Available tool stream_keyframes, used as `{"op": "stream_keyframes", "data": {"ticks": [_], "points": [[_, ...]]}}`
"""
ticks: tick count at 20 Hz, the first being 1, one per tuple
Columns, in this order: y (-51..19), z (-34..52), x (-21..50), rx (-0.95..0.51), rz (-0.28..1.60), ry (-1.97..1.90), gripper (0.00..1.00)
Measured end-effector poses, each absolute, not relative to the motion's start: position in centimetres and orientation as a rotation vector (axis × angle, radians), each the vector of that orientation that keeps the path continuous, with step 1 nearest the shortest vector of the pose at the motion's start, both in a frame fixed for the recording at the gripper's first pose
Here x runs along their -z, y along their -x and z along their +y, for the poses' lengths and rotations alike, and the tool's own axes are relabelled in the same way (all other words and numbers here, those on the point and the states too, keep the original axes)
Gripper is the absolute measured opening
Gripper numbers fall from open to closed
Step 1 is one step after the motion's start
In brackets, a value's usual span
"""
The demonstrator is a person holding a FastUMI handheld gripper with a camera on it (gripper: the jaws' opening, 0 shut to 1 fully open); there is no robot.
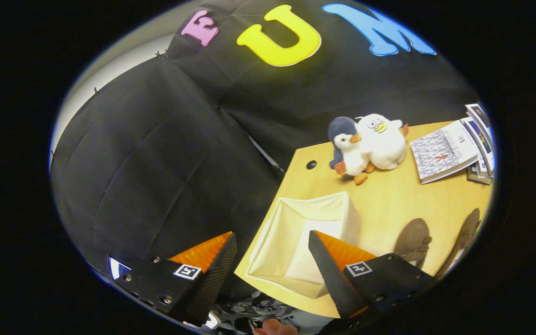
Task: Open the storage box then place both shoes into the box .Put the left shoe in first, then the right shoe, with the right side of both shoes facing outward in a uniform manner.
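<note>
Gripper view from my end sits tilted, held above and off the near left corner of the desk (391,204), looking down across it at a slant. I see the tongs (272,244) spread wide, nothing between the fingers; the left finger hangs over the black cloth wall (156,153), the right finger over the box. A bit of a hand (275,328) peeks in below the fingers.

Desk is smooth pale wood with a small round cable hole (311,164) near its far left corner. The box (303,242) is a cream fabric cube, soft-walled, open at the top, standing at the near left corner of the desk, its inside bare as far as I can see. It lies just ahead of the tongs, mostly between the fingers and partly behind the right one.

Two brown shoes, suede-like as far as I can tell, lie right of the box towards the near edge: one shoe (413,242) just beyond the right finger, the second shoe (465,237) further right, well apart from the box. At the far edge stand two plush toys, a blue-grey penguin (349,151) touching a white round one (383,139). A stack of booklets (445,151) lies near the far right corner.
</note>
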State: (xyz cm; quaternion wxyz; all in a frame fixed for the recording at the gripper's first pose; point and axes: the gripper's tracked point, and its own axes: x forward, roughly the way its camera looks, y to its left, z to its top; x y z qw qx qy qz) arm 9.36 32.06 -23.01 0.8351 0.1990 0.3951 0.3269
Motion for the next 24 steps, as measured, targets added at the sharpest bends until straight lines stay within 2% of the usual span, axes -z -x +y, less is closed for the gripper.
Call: {"op": "stream_keyframes", "data": {"ticks": [13, 24], "points": [[-9.8, 16.4, 34.0, -0.487, 0.971, -0.261, 0.97], [-7.9, 12.1, 43.5, -0.423, 1.125, -0.089, 0.97]]}}
